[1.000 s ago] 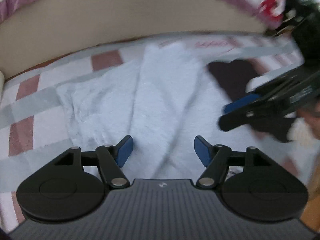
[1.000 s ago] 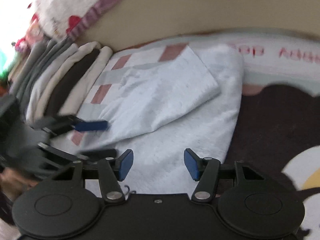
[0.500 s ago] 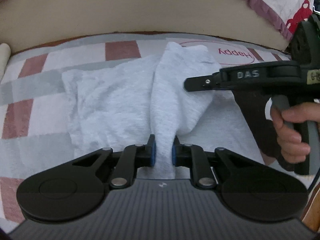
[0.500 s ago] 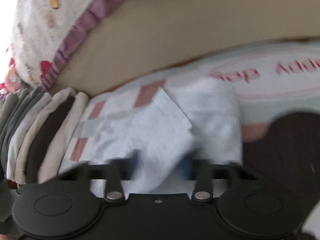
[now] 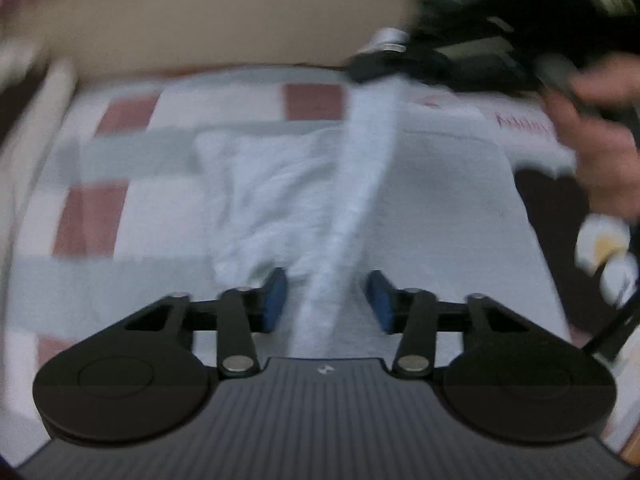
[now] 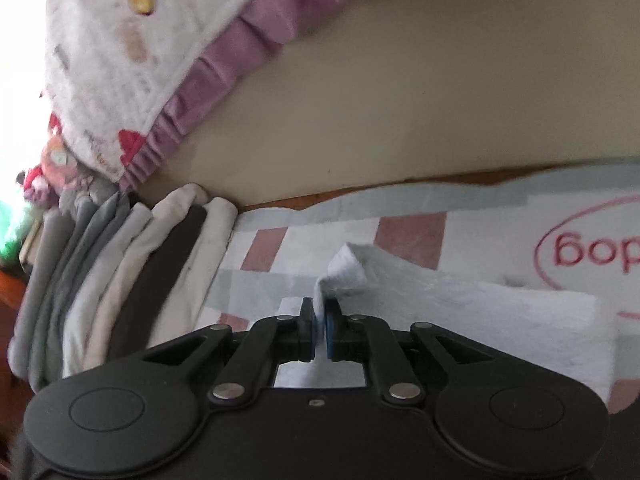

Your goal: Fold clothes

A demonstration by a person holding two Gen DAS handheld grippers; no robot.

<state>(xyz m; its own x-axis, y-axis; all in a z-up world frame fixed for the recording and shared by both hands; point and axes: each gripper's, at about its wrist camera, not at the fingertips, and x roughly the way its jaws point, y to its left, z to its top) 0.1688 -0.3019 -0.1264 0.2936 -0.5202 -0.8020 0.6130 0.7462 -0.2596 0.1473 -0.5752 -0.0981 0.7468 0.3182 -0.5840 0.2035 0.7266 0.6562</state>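
Observation:
A pale blue-white garment (image 5: 280, 184) lies on a checked blanket. A stretched fold of it (image 5: 360, 184) runs from between my left gripper's fingers up to the right gripper at the back. My left gripper (image 5: 326, 300) is open, its blue pads apart on either side of the fold, not touching it. The view is blurred. In the right wrist view my right gripper (image 6: 320, 324) is shut on an edge of the garment (image 6: 460, 316), lifted above the blanket.
The checked blanket (image 6: 412, 232) with red lettering covers the bed. A stack of folded clothes (image 6: 120, 280) stands at the left in the right wrist view. A beige headboard (image 6: 400, 100) and a frilled pillow (image 6: 140, 52) lie behind. The person's hand (image 5: 600, 152) is at right.
My left gripper was shut on the garment's fold half a second ago and has opened. My right gripper has closed on the garment's edge and lifted it.

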